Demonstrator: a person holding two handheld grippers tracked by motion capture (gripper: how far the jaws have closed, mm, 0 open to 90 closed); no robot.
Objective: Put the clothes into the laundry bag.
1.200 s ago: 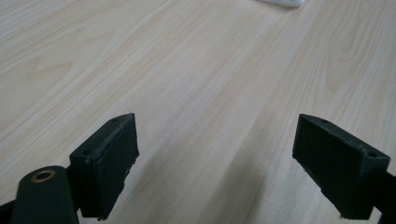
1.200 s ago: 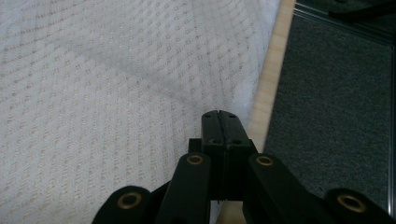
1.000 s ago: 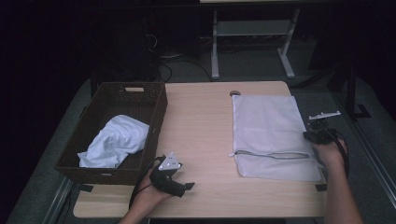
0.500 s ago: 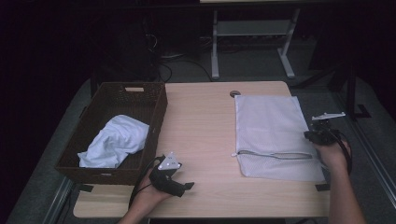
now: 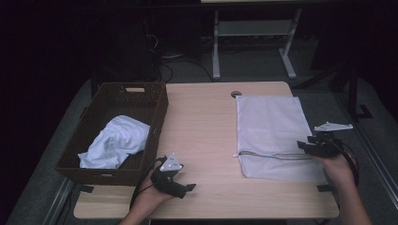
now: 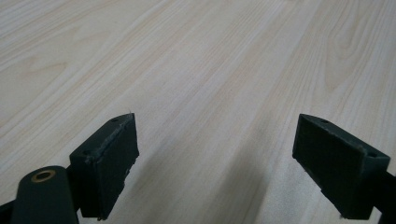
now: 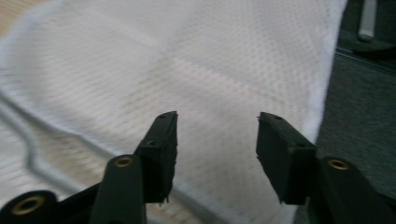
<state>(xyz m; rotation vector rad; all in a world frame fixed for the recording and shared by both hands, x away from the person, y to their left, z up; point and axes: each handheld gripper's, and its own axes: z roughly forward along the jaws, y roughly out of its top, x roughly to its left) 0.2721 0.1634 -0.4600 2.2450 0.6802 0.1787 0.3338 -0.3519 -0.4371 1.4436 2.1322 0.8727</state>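
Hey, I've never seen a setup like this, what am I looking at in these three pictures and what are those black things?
A person sits at a wooden table holding a hand-operated gripper in each hand. The high view looks down from above. The other two pictures come from small cameras riding on the grippers, looking along their black jaws.

The left gripper is open over bare wood, holding nothing. The right gripper hovers over a white mesh bag with a zipper, lying flat on the table's right side. Its jaws have just been opening and nothing is between them.

On the left stands a dark woven basket with a white cloth inside.
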